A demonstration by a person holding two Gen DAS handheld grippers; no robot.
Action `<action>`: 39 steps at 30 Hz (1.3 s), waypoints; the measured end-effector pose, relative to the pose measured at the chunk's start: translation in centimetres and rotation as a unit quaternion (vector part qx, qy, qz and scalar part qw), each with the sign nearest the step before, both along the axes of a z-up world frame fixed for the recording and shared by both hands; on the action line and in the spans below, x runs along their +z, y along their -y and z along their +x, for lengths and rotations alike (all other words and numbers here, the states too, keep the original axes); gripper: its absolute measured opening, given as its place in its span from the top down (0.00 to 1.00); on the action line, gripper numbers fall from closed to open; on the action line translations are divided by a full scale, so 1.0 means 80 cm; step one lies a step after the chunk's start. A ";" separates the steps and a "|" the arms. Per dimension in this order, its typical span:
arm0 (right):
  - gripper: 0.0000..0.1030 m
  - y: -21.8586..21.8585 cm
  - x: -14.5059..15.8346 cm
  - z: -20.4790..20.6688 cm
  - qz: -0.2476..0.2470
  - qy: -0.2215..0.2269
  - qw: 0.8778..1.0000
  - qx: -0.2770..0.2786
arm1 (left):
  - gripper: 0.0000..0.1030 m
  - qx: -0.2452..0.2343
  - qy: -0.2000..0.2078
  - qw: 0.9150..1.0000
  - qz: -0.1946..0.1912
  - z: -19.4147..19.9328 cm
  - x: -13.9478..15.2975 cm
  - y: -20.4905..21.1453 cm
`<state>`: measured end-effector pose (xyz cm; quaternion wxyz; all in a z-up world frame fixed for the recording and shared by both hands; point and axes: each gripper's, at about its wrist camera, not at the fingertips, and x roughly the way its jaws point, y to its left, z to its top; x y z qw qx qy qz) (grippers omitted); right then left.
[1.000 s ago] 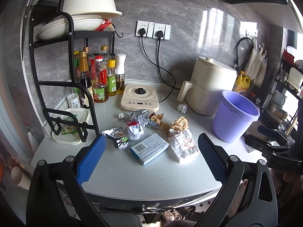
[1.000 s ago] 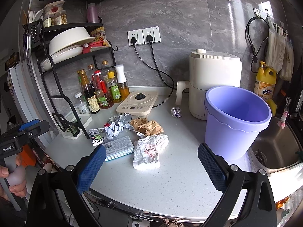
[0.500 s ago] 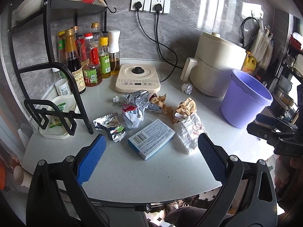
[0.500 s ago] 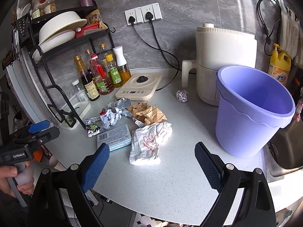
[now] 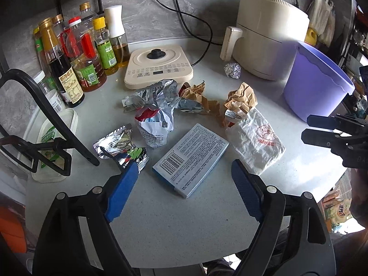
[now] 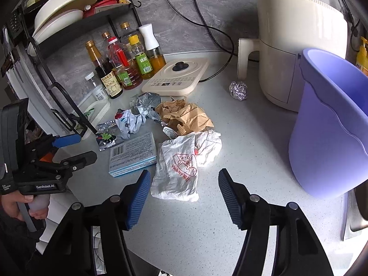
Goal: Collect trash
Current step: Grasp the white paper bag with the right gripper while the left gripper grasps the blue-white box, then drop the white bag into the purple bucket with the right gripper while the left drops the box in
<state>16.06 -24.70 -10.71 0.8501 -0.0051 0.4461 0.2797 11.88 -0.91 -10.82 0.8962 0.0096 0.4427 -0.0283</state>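
Trash lies on the grey counter: a flat blue-white box (image 5: 192, 156) (image 6: 133, 153), a white printed bag (image 5: 256, 138) (image 6: 178, 168), crumpled brown paper (image 5: 241, 96) (image 6: 186, 115), foil wrappers (image 5: 119, 145) (image 6: 107, 135), a crumpled white wrapper (image 5: 154, 124) and a foil ball (image 5: 232, 70) (image 6: 238, 90). A purple bucket (image 5: 315, 85) (image 6: 331, 128) stands at the right. My left gripper (image 5: 181, 184) is open, just short of the box. My right gripper (image 6: 184, 195) is open, just short of the white bag.
An air fryer (image 5: 269, 34) (image 6: 299, 43), a cream induction cooker (image 5: 158, 69) (image 6: 177, 76), several sauce bottles (image 5: 80, 53) and a black dish rack (image 6: 53, 53) stand at the back and left. A sink (image 6: 358, 209) lies beyond the bucket.
Both grippers have moved forward and down toward the trash pile, staying open. The left now nears the box, the right nears the white bag.
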 end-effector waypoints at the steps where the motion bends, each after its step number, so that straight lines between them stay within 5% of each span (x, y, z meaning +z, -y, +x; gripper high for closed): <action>1: 0.47 -0.002 -0.004 0.004 -0.001 -0.005 1.000 0.003 | 0.20 -0.006 -0.007 1.000 0.003 0.006 -0.005 0.000; 10: 0.68 -0.009 -0.054 0.035 0.010 -0.076 0.997 0.014 | 0.20 -0.047 -0.046 0.997 0.040 0.044 -0.039 0.016; 14: 0.96 -0.016 -0.067 0.038 0.011 -0.095 0.995 0.031 | 0.20 -0.061 -0.060 0.995 0.053 0.056 -0.048 0.021; 26: 0.98 0.004 -0.043 0.028 0.003 -0.062 0.998 0.027 | 0.20 -0.098 -0.094 0.987 0.083 0.087 -0.083 0.030; 31: 0.98 0.012 -0.034 0.019 0.004 -0.052 0.999 0.017 | 0.22 -0.108 -0.103 0.986 0.071 0.081 -0.087 0.032; 34: 0.98 0.016 -0.024 0.012 0.005 -0.040 0.999 0.011 | 0.33 -0.100 -0.105 0.988 0.055 0.071 -0.085 0.032; 39: 0.98 0.021 0.001 0.002 0.010 -0.015 1.000 0.001 | 0.35 -0.078 -0.076 0.993 0.036 0.052 -0.061 0.031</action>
